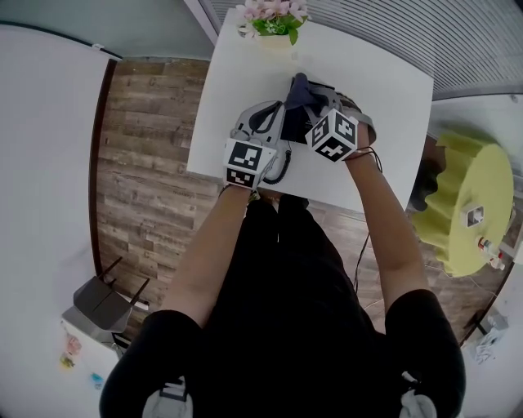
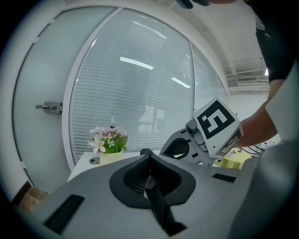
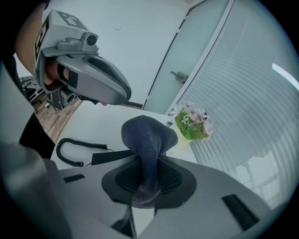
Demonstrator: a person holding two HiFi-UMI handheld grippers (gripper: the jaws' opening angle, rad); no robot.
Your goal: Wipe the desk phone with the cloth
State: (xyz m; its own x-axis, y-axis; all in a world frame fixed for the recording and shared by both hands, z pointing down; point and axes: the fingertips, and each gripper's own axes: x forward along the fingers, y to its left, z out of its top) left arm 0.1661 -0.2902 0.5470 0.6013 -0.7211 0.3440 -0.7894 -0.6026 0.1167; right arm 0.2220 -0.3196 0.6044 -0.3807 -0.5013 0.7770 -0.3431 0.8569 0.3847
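Desk phone (image 1: 292, 131) sits by the near edge of the worktop (image 1: 384, 90), mostly hidden under both tools; its coiled cord (image 3: 70, 151) lies beside it. Right hand-held gripper (image 3: 145, 161) pinches the dark cloth (image 3: 148, 135). Left hand-held gripper (image 2: 148, 161): jaws together, nothing between.

The cloth (image 3: 148, 137) is dark slate blue with a fine knit weave. The left gripper (image 2: 148, 158) and right gripper (image 3: 147, 164) are pale grey with black ribbed pads, and their marker cubes (image 1: 333, 135) carry black-and-white squares. The desk (image 1: 245, 106) is plain white and the coiled cord (image 3: 70, 151) is black. At the top of the head view are pink and white flowers (image 1: 274, 15) with green leaves, in a pale yellow pot. The floor (image 1: 139, 163) is brown wood planking — the round stand (image 1: 470, 175) at the right edge is yellow-green.
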